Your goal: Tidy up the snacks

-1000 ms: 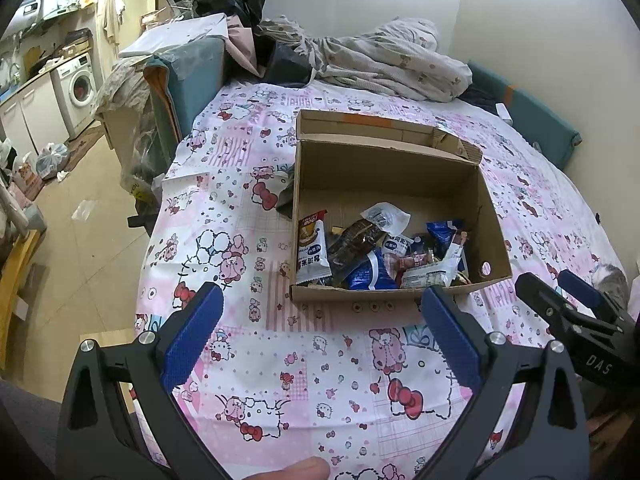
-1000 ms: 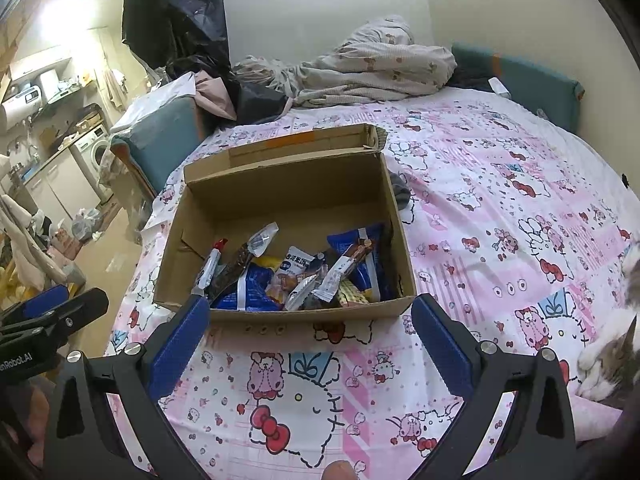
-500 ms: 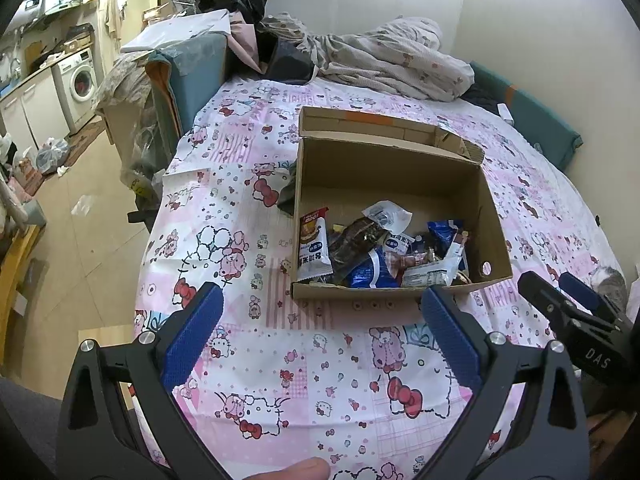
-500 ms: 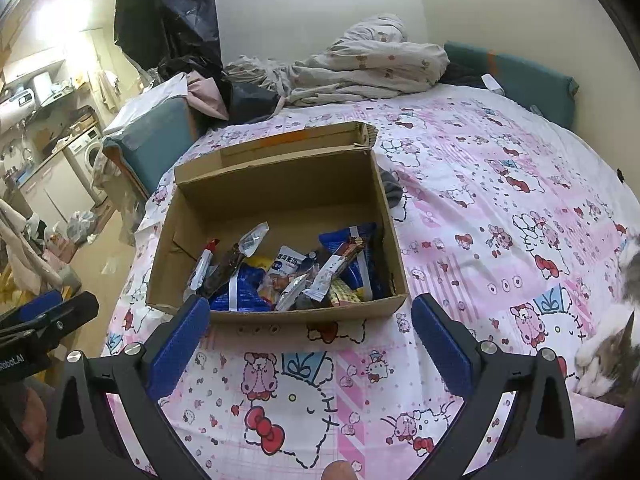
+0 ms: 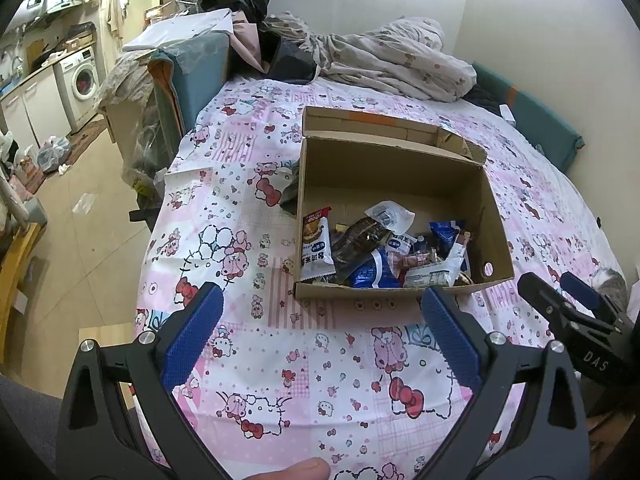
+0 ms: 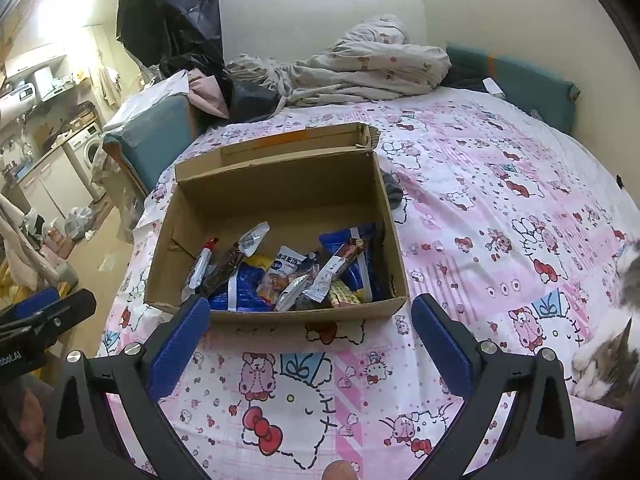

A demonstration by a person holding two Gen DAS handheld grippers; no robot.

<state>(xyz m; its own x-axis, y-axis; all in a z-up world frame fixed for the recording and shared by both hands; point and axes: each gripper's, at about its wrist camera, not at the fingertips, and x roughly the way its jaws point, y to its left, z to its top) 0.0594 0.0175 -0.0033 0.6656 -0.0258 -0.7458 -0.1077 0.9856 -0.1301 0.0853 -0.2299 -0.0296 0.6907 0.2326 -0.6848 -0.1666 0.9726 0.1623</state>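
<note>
An open cardboard box [image 5: 496,216] stands on a bed with a pink cartoon sheet [image 5: 280,360]. It also shows in the right wrist view [image 6: 280,188]. Several snack packets [image 5: 384,252] lie heaped at its near end, blue, white and brown ones [image 6: 296,276]. My left gripper [image 5: 320,316] is open and empty, held in front of the box's near wall. My right gripper [image 6: 306,320] is open and empty, also just short of the near wall. Each gripper shows at the edge of the other's view.
A crumpled blanket [image 5: 392,60] lies at the bed's far end. A dark cloth [image 6: 394,194] lies beside the box. A cat [image 6: 612,344] rests at the right edge of the bed. A teal chair [image 5: 192,68] and floor clutter are to the left.
Both grippers have drawn slightly back and up from the box, which sits a little farther off. Nothing taken or released.
</note>
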